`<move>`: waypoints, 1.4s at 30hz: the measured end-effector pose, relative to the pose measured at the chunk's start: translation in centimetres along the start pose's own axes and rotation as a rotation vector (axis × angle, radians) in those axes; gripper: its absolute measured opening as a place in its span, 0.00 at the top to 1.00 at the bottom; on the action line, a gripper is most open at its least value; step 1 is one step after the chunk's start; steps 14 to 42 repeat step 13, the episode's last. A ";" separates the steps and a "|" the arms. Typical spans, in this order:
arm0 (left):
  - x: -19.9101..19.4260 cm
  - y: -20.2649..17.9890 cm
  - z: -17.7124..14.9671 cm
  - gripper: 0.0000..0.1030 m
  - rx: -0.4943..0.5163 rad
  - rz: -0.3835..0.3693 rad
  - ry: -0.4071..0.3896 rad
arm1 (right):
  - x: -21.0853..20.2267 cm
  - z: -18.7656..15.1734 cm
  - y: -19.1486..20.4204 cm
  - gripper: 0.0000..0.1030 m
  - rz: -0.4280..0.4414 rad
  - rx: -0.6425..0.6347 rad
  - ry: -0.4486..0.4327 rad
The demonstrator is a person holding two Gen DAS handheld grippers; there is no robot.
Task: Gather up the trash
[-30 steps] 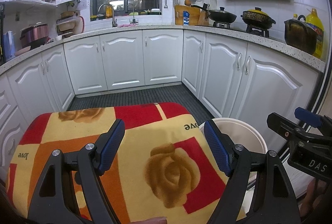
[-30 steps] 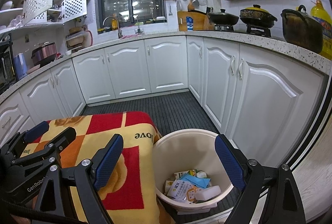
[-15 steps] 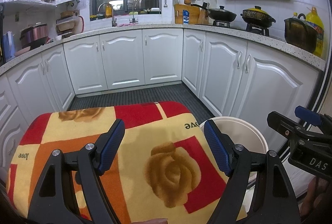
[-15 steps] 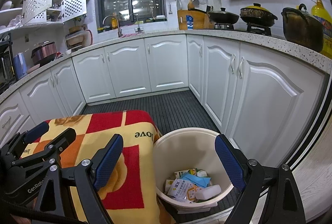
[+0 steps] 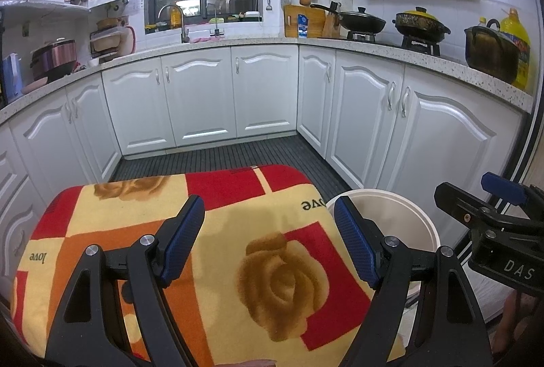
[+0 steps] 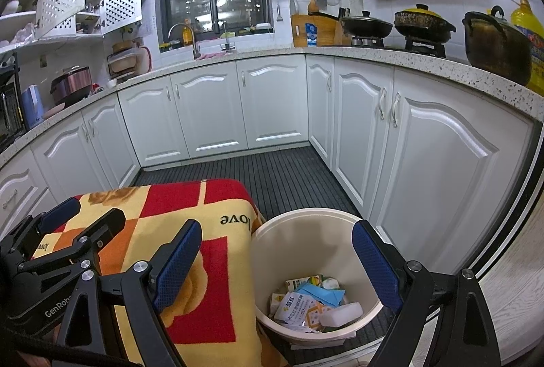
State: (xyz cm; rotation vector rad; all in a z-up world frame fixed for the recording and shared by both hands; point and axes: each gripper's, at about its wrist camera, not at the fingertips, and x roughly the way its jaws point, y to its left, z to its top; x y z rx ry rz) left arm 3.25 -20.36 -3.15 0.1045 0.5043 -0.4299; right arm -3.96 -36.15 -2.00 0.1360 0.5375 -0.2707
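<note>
A cream round bin (image 6: 306,237) stands on the floor right of a table covered with a red, orange and yellow rose blanket (image 6: 210,278). Inside the bin lie several cartons, papers and a white block (image 6: 312,302). My right gripper (image 6: 277,268) is open and empty, held above the bin's mouth. My left gripper (image 5: 268,241) is open and empty above the blanket (image 5: 272,271). The bin's rim (image 5: 391,200) shows at the right of the left wrist view, with the right gripper's side (image 5: 489,224) beyond it.
White kitchen cabinets (image 6: 272,101) run around the room under a speckled counter (image 6: 408,55). Pots (image 6: 421,23) sit on the stove at right. A dark ribbed floor mat (image 6: 272,169) lies ahead. A sink tap (image 6: 190,33) stands under the window.
</note>
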 end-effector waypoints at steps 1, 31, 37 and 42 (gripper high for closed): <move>0.0 0.0 0.0 0.24 0.001 0.002 0.000 | 0.1 0.0 0.0 0.14 0.001 0.000 0.002; 0.6 1.5 -0.8 0.24 -0.005 -0.014 0.020 | 1.3 -0.2 0.7 0.14 0.004 -0.019 0.035; 0.6 1.5 -0.8 0.24 -0.005 -0.014 0.020 | 1.3 -0.2 0.7 0.14 0.004 -0.019 0.035; 0.6 1.5 -0.8 0.24 -0.005 -0.014 0.020 | 1.3 -0.2 0.7 0.14 0.004 -0.019 0.035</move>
